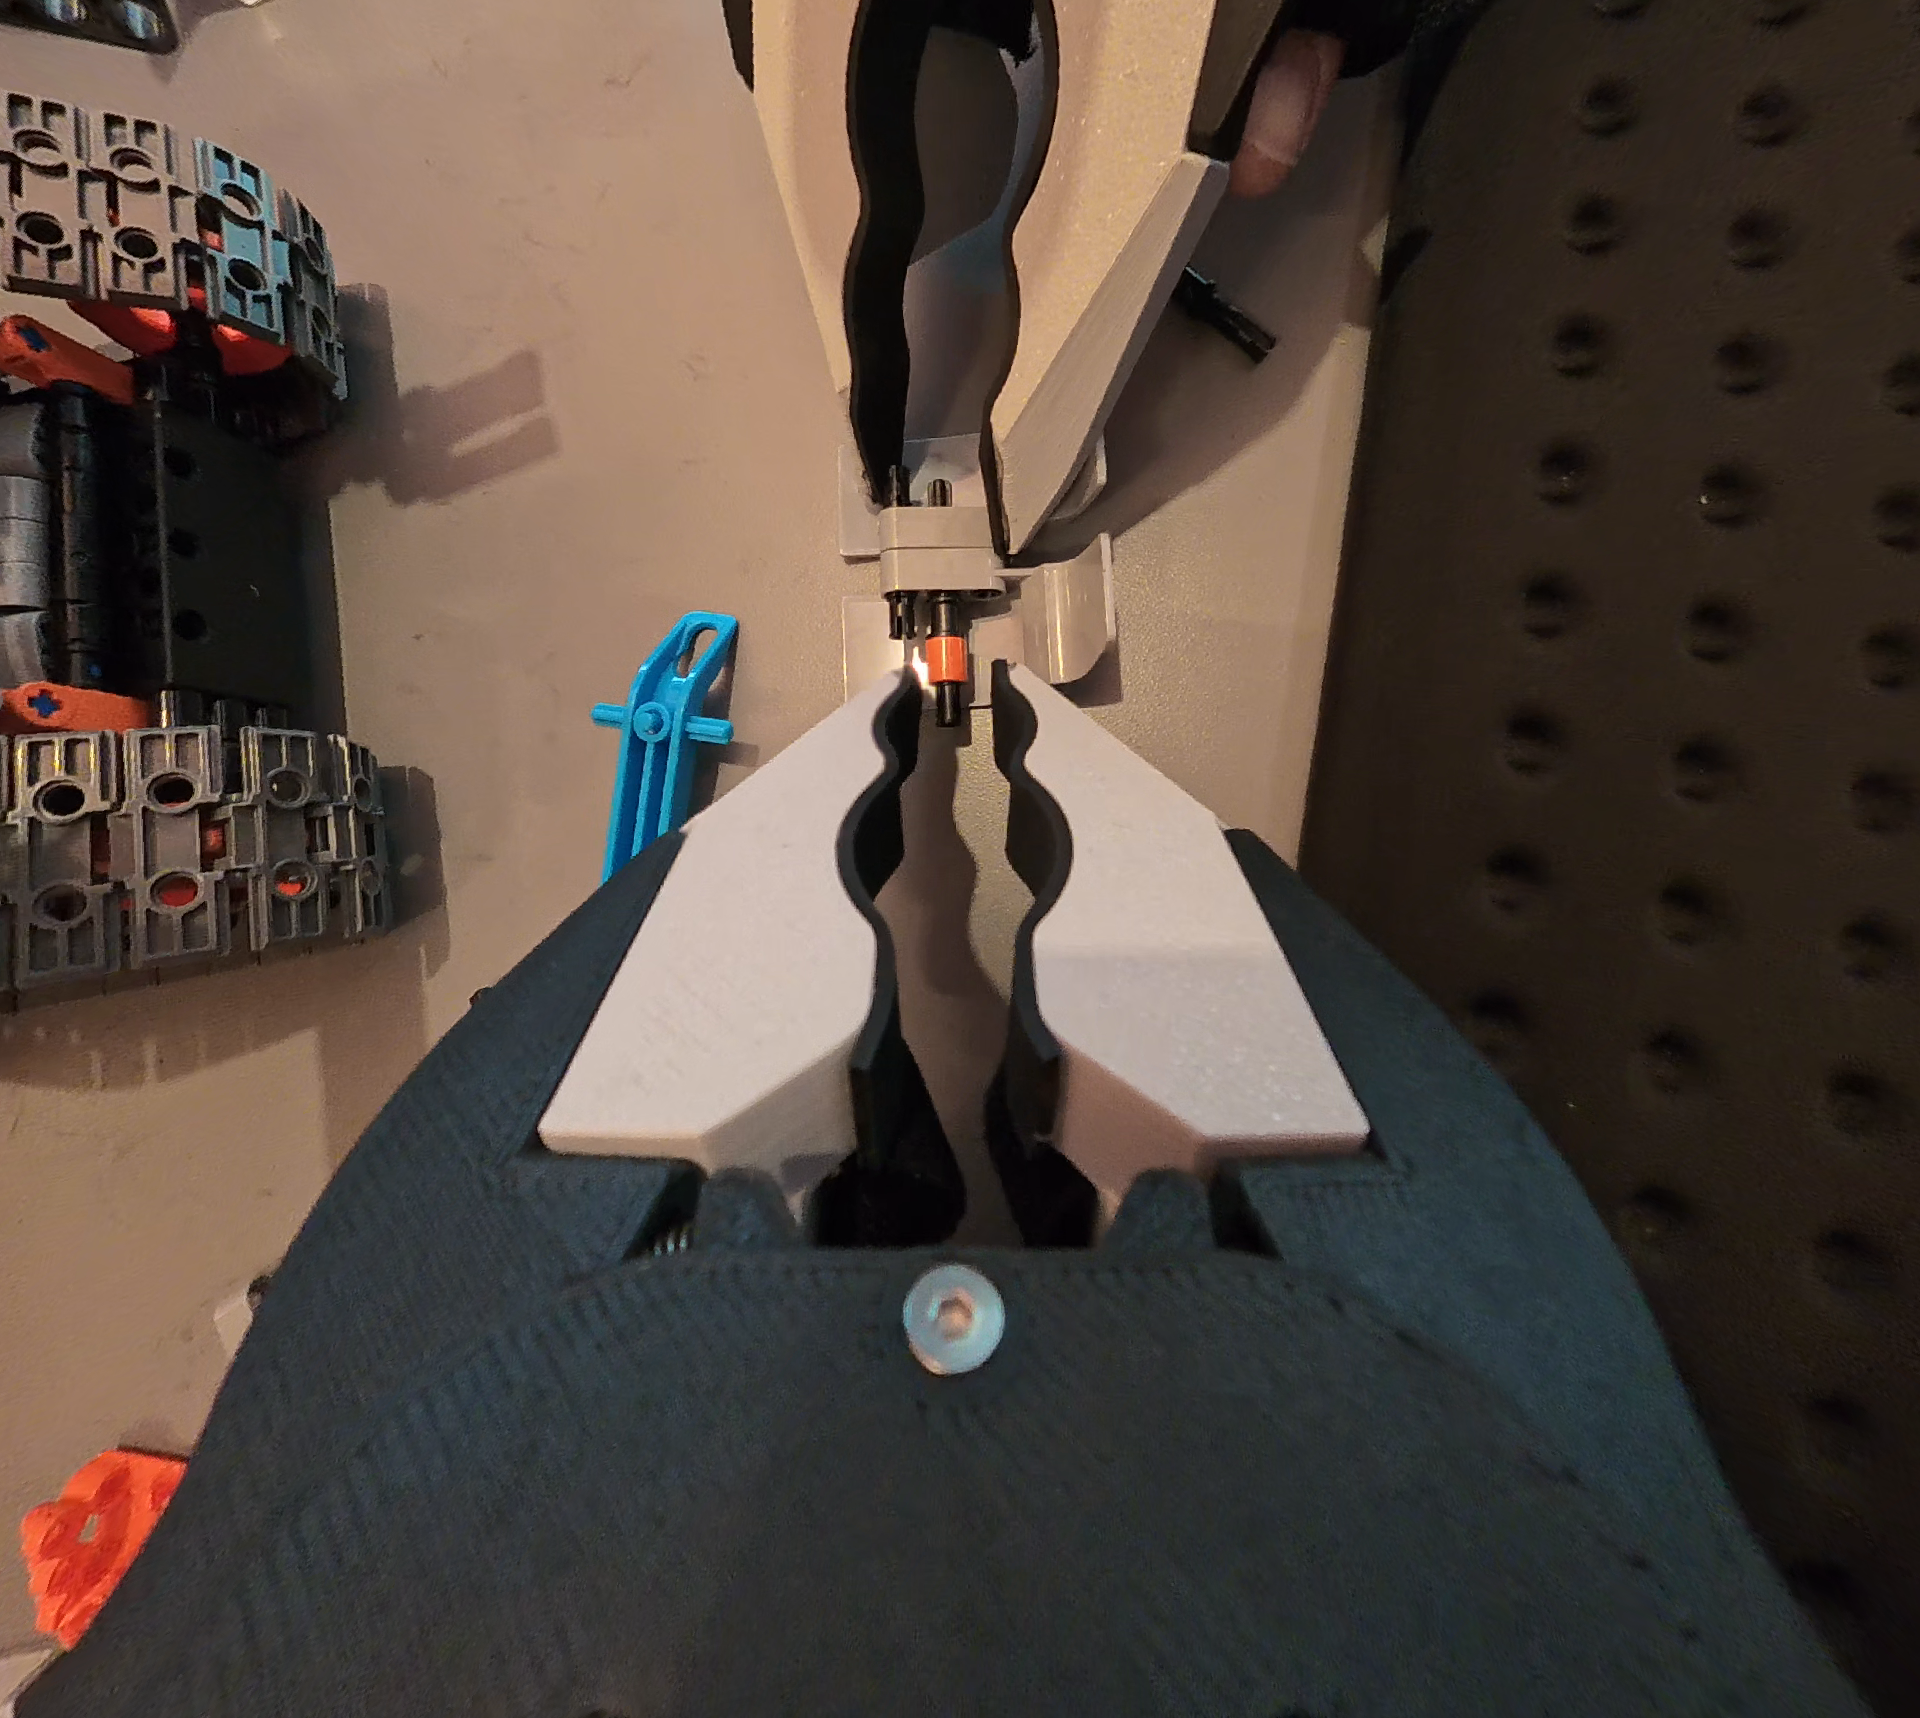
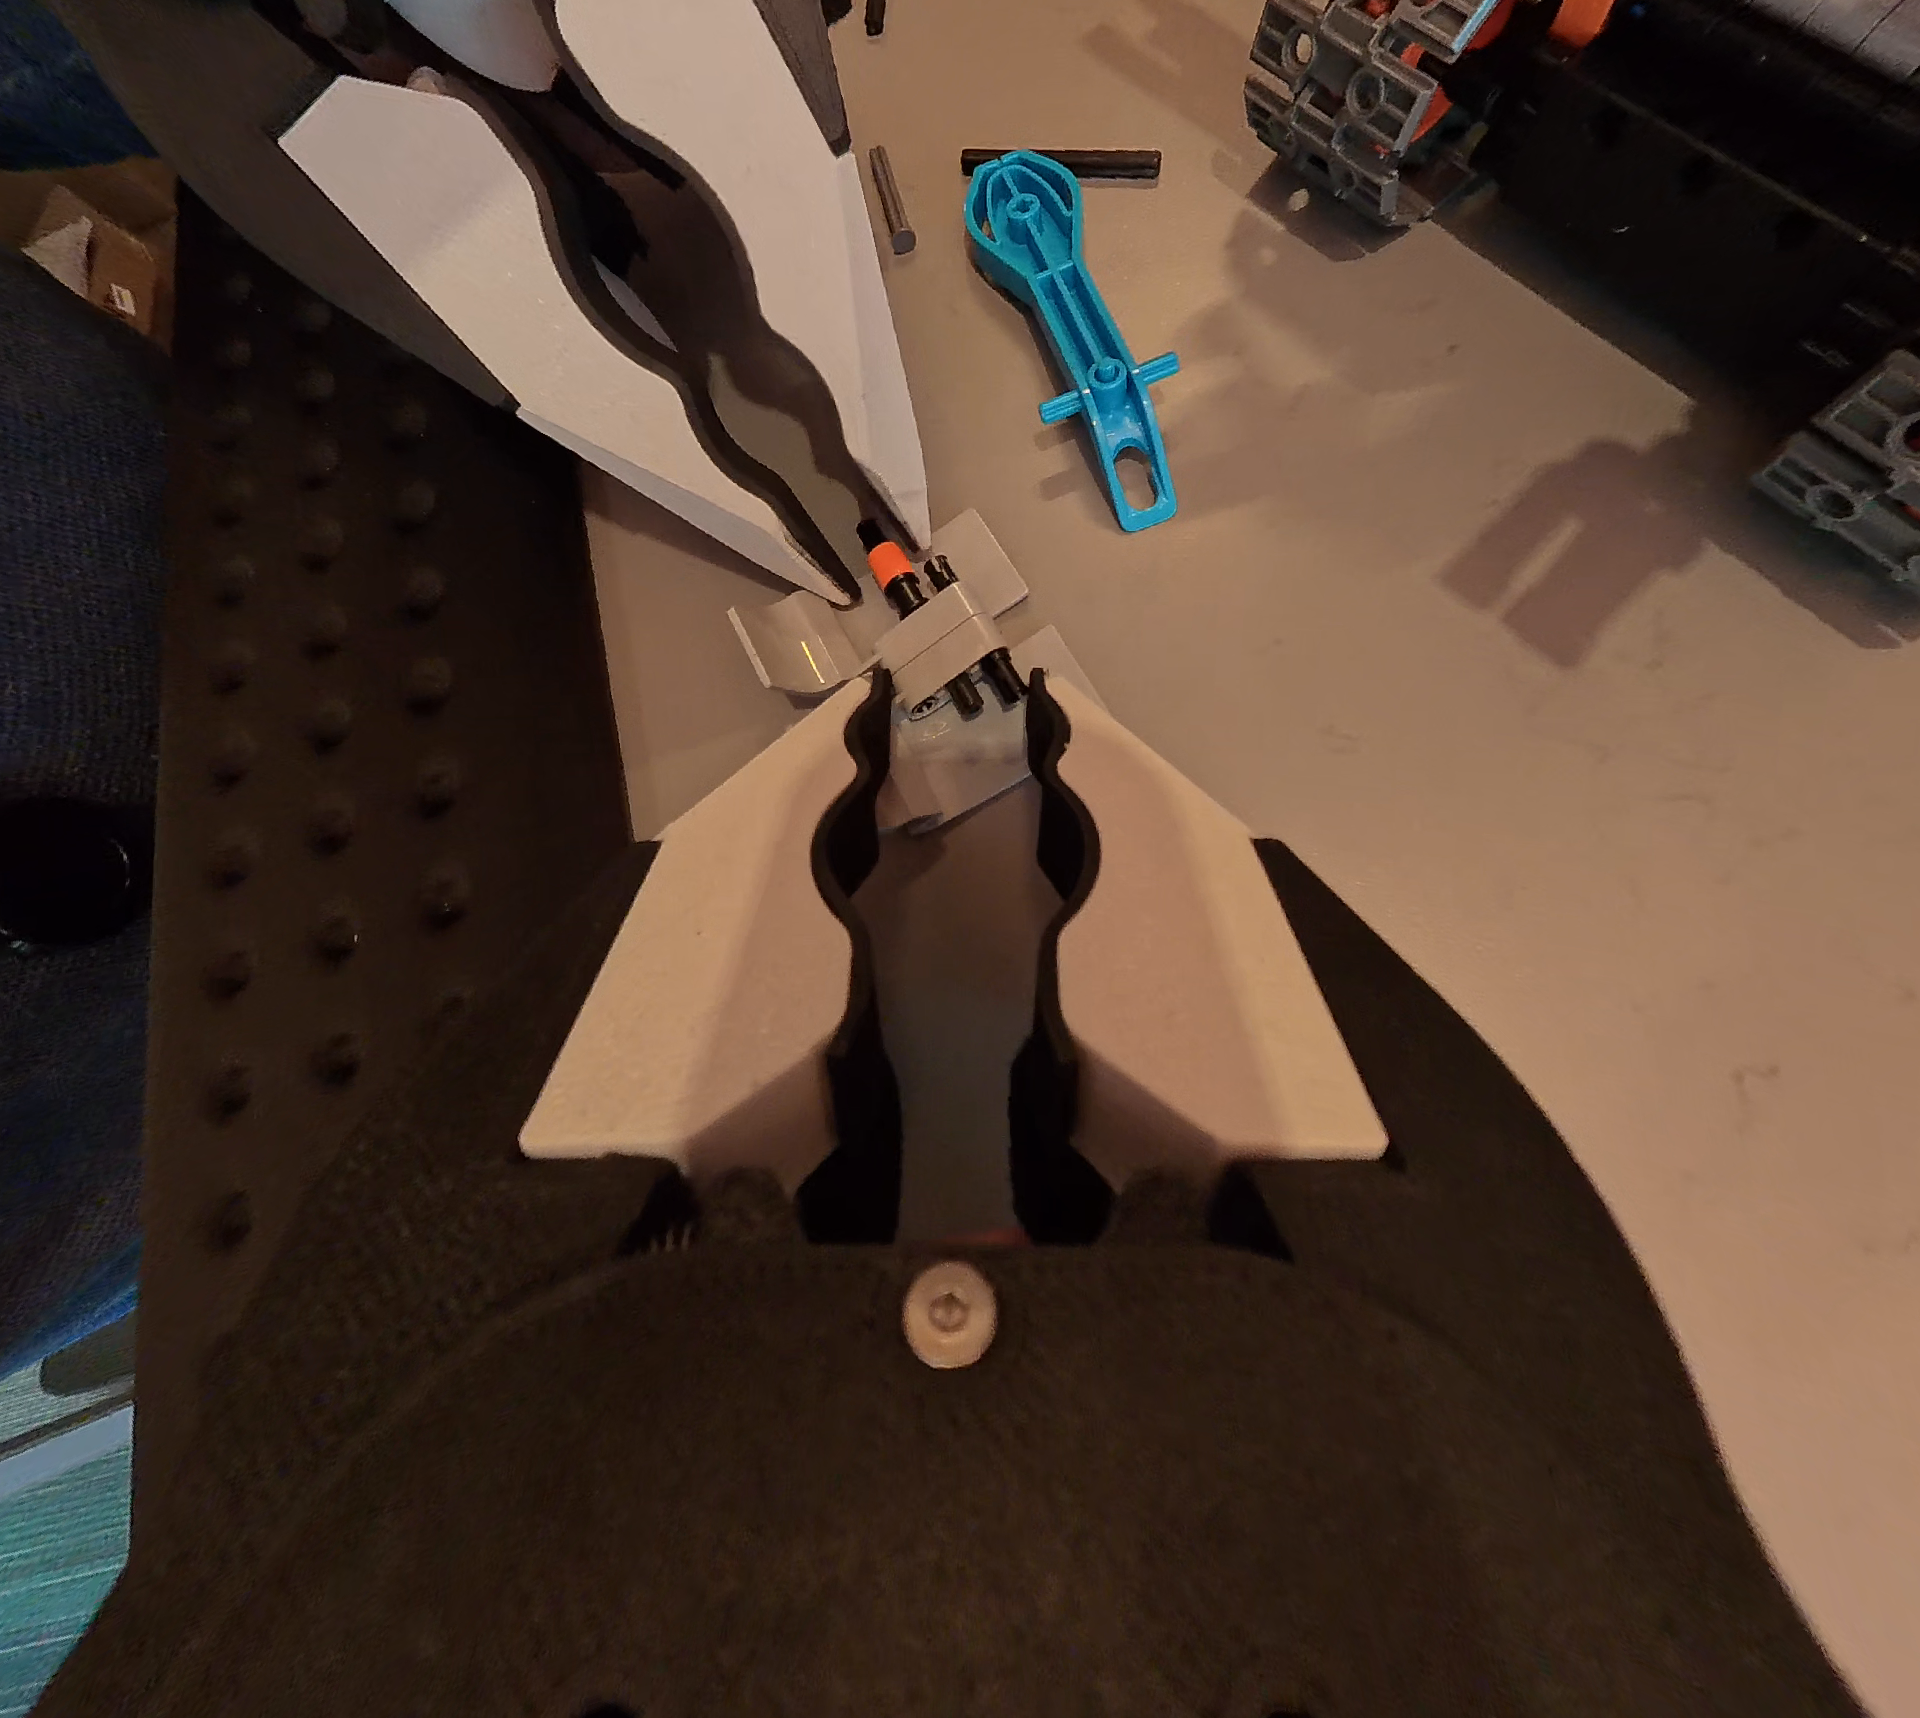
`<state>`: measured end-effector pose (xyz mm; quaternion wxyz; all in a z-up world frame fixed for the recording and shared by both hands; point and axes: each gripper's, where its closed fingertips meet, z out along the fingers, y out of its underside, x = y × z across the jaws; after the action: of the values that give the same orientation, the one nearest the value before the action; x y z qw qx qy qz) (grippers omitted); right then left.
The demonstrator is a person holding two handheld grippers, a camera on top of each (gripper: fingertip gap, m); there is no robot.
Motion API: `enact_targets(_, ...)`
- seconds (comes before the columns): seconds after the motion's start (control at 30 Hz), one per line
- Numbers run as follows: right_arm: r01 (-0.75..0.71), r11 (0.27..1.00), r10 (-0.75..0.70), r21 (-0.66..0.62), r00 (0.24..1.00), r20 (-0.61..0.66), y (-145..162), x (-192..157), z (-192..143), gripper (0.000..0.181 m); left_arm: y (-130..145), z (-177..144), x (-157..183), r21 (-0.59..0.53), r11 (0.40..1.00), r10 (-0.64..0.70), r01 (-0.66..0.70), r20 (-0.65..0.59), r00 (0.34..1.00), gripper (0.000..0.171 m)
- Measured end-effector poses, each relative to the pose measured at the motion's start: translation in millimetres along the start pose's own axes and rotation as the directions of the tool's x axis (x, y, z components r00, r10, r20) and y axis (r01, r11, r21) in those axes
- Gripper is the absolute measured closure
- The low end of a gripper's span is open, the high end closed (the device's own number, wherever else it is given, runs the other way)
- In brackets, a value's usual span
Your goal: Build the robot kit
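Black housing fills the bottom of the left wrist view, and from it the left gripper (image 1: 945, 681) reaches up the middle of the frame. Its fingers (image 1: 769, 920) stand slightly apart, the tips on either side of a black pin with an orange collar (image 1: 948, 660); whether they press on it cannot be told. The pin sticks out of a small grey block (image 1: 932, 548) at frame centre. From the top of the frame the right gripper (image 1: 940, 496) comes down and its tips clamp the block's far side. A pale bracket (image 1: 1070, 619) lies just right of the block on the grey table (image 1: 582, 234). A blue tool (image 1: 655, 738) lies to the left of the fingers, a tracked vehicle (image 1: 166, 546) fills the left edge, and a dark dimpled mat (image 1: 1662, 629) covers the right side.

Dark housing again takes the bottom of the right wrist view. The right gripper (image 2: 956, 692) has its fingers (image 2: 1174, 920) closed on the grey block (image 2: 940, 749) at centre, two black pegs showing between the tips. The left gripper (image 2: 883, 572) slants in from the upper left, tips flanking the orange-collared pin (image 2: 886, 572). The bracket (image 2: 795, 645) sits left of the block. The blue tool (image 2: 1081, 338) lies upper right of centre, the vehicle (image 2: 1507, 6) at the upper right corner, the mat (image 2: 343, 629) on the left.
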<state>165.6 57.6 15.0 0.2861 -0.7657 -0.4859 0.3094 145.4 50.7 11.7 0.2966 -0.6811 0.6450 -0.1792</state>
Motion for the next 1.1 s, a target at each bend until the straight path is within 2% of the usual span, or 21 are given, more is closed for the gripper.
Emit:
enact_targets(0.23, -0.002, 1.0, 0.002, 0.0, 1.0, 0.004, 0, 0, 0, 0.157, 0, -3, -3, 0.01, 1.0, 0.007, -0.008, 0.025, 1.0, 0.153)
enact_targets(0.63, -0.004, 1.0, 0.004, 0.0, 1.0, 0.006, 0, 0, 0, 0.157, 3, -6, -12, -0.073, 0.981, 0.189, -0.179, 0.177, 0.966, 0.144)
enact_targets(1.1, -0.006, 1.0, 0.006, 0.0, 1.0, 0.008, 0, 0, 0, 0.157, 7, -12, -21, -0.099, 0.965, 0.26, -0.242, 0.266, 0.928, 0.134)
